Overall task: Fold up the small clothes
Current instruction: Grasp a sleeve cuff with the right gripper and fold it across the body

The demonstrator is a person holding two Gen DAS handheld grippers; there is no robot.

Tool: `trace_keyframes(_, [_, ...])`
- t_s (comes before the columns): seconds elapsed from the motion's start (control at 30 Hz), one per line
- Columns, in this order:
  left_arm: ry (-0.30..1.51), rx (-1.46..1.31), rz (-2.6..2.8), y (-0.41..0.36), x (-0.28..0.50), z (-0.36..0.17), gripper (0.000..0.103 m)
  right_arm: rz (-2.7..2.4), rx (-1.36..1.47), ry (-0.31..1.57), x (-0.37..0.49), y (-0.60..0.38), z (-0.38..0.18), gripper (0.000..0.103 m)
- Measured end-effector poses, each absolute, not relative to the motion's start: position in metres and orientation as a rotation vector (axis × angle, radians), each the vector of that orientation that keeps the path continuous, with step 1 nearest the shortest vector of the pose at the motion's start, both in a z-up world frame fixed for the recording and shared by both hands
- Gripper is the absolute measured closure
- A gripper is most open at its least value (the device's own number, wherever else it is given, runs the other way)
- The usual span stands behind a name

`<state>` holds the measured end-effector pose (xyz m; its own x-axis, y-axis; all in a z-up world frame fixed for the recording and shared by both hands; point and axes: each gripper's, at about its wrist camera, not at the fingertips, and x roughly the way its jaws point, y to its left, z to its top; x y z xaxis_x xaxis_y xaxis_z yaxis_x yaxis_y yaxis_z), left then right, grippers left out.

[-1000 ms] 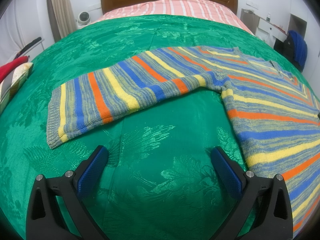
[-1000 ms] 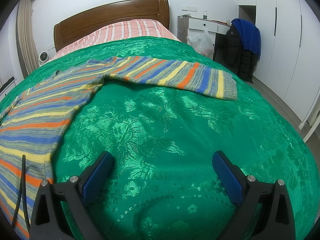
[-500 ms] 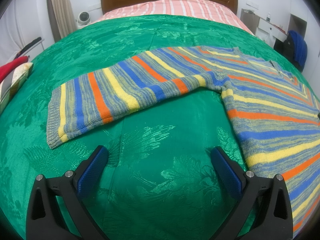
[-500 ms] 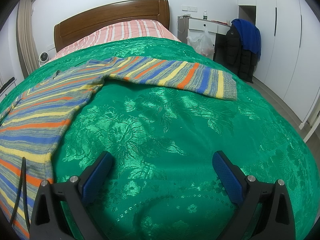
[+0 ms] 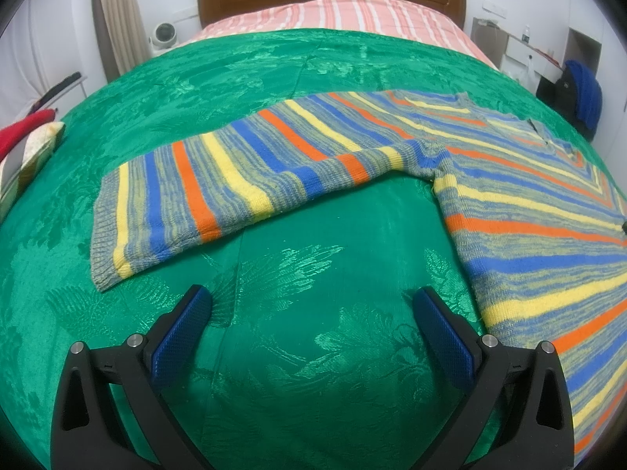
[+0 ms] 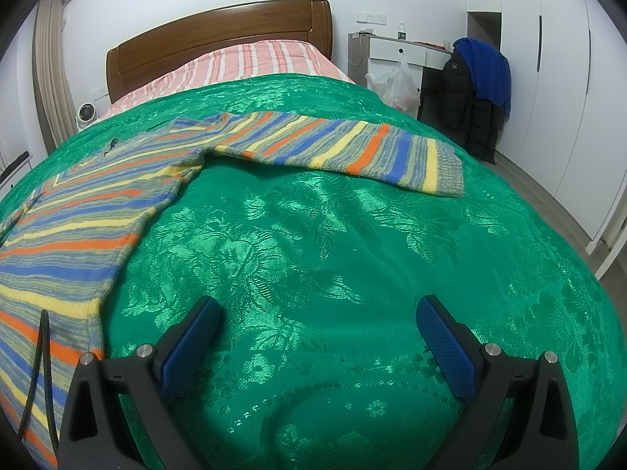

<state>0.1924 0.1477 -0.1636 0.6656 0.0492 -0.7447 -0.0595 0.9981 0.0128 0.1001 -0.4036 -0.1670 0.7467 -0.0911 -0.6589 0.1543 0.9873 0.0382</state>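
Nothing has changed in the last second: your left gripper (image 5: 311,313) and right gripper (image 6: 318,323) hover where they were, jaws wide apart and holding nothing, and the sweater (image 5: 509,203) lies as it lay. So the folding is not yet started, I think; you are still at the approach.

The sweater is spread flat on the green bedspread (image 5: 313,254), body in the middle btw. your two grippers. Its left sleeve (image 5: 219,192) stretches out to the side and ends just beyond your left gripper. The right sleeve (image 6: 352,149) stretches the other way, its cuff well apart from your right gripper, towards the headboard (image 6: 219,35).

Hard to make out: the hem of the sweater is cut off at the lower edge in both views, and no view shows the whole body at once. A thin black cable (image 6: 37,368) crosses the sweater near the right gripper; where it goes I cannot tell.
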Motion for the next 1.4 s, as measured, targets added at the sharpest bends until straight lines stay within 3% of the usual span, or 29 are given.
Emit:
trace_keyframes(0.2, [0.845, -0.019, 0.059, 0.146, 0.192, -0.163, 0.000, -0.135, 0.091, 0.715, 0.100, -0.404, -0.167, 0.003])
trace_keyframes(0.47, [0.986, -0.016, 0.037, 0.140, 0.165, -0.155, 0.001, -0.090, 0.112, 0.776, 0.103, -0.408, -0.159, 0.003])
trace_keyframes(0.67, [0.852, -0.119, 0.044, 0.140, 0.097, -0.134, 0.001, 0.046, 0.415, 0.721, 0.105, -0.480, -0.106, 0.004])
trace_keyframes(0.8, [0.775, -0.091, 0.108, 0.138, 0.089, -0.131, 0.001, 0.029, 0.696, 0.738, 0.139, -0.549, -0.105, 0.005])
trace_keyframes(0.87, [0.779, -0.085, 0.127, 0.140, 0.095, -0.133, 0.001, 0.001, 0.814, 0.752, 0.153, -0.574, -0.115, 0.019])
trace_keyframes(0.97, [0.779, -0.096, 0.147, 0.149, 0.102, -0.142, 0.001, -0.037, 0.997, 0.798, 0.175, -0.602, -0.143, 0.031])
trace_keyframes(1.13, [0.781, -0.102, 0.170, 0.166, 0.097, -0.169, 0.000, -0.045, 1.005, 0.856, 0.205, -0.599, -0.157, 0.045])
trace_keyframes(1.2, [0.759, -0.108, 0.164, 0.168, 0.095, -0.170, 0.000, -0.068, 0.948, 0.918, 0.215, -0.592, -0.162, 0.064])
trace_keyframes(1.23, [0.762, -0.105, 0.166, 0.168, 0.096, -0.170, 0.000, -0.088, 0.918, 0.941, 0.218, -0.591, -0.163, 0.085])
trace_keyframes(1.27, [0.761, -0.101, 0.167, 0.168, 0.096, -0.170, 0.000, -0.108, 0.893, 0.959, 0.221, -0.590, -0.163, 0.099])
trace_keyframes(1.4, [0.741, -0.098, 0.166, 0.167, 0.093, -0.171, 0.000, -0.146, 0.723, 0.887, 0.224, -0.576, -0.121, 0.099])
